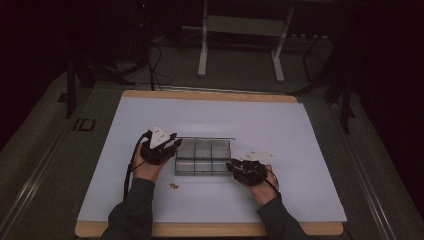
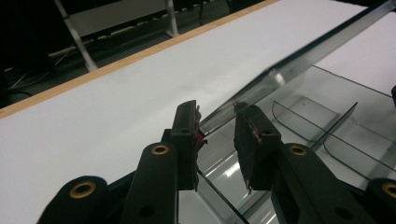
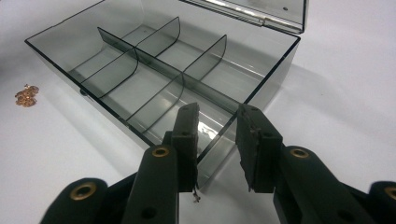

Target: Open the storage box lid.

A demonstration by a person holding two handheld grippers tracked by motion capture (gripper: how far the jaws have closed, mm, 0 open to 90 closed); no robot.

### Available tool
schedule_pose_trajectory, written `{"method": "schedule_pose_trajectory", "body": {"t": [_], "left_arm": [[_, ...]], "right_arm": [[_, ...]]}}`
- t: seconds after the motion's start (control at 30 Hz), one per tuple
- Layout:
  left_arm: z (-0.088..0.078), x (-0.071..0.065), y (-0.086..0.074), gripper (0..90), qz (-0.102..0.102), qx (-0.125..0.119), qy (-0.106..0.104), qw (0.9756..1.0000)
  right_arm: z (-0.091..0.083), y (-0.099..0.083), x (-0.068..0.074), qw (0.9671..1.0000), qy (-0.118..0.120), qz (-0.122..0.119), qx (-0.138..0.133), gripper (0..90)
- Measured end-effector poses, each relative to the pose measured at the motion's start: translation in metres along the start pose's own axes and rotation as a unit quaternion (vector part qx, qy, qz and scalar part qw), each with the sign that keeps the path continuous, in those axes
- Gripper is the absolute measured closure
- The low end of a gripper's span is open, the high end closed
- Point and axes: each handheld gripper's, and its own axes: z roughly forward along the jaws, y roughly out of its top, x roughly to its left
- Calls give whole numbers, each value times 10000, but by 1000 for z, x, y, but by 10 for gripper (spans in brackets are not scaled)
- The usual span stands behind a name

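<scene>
1. Near the table's front edge, small copper bits [image 1: 174, 185] lie loose, left of the person's right hand.
2. Mid-table sits the clear divided box [image 1: 202, 157], rigid, light, slick plastic; best gripped by a wall.
3. The right gripper [image 3: 217, 135] straddles the near right corner, unclenched.
4. The left gripper [image 2: 217, 135] stands released around the raised lid [image 2: 299, 58] edge.

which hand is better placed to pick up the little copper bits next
Probably the left. In the high view the copper bits lie on the white table just beside the left claw and its wrist. The right claw sits across the clear box, at its corner.
</scene>
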Motion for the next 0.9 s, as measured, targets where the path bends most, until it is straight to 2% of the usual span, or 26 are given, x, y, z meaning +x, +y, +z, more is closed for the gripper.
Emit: {"method": "schedule_pose_trajectory", "body": {"t": [0.13, 0.23, 0.3, 0.43, 0.63, 0.73, 0.9], "left_arm": [[5, 3, 1, 702, 17, 8, -15, 10000], [10, 6, 2, 670, -125, 98, -105, 9998], [14, 7, 3, 661, -92, 185, -85, 9997], [19, 10, 3, 661, -120, 158, -80, 9998], [24, 15, 1, 687, -202, 192, -125, 9995], [25, 18, 1, 739, -242, 183, -43, 9995], [27, 23, 3, 779, -304, 204, -73, 9993]], "right_arm": [[0, 0, 0, 10000, 21, 16, 5, 686], [0, -1, -1, 10000, 34, 39, 5, 681], [0, -1, -1, 10000, 34, 36, 4, 681], [0, -1, -1, 10000, 43, 43, -6, 681], [1, -1, -1, 10000, 52, 47, -17, 681], [1, -2, -1, 10000, 52, 60, -25, 681], [0, -2, -1, 9999, 63, 80, -27, 683]]}}
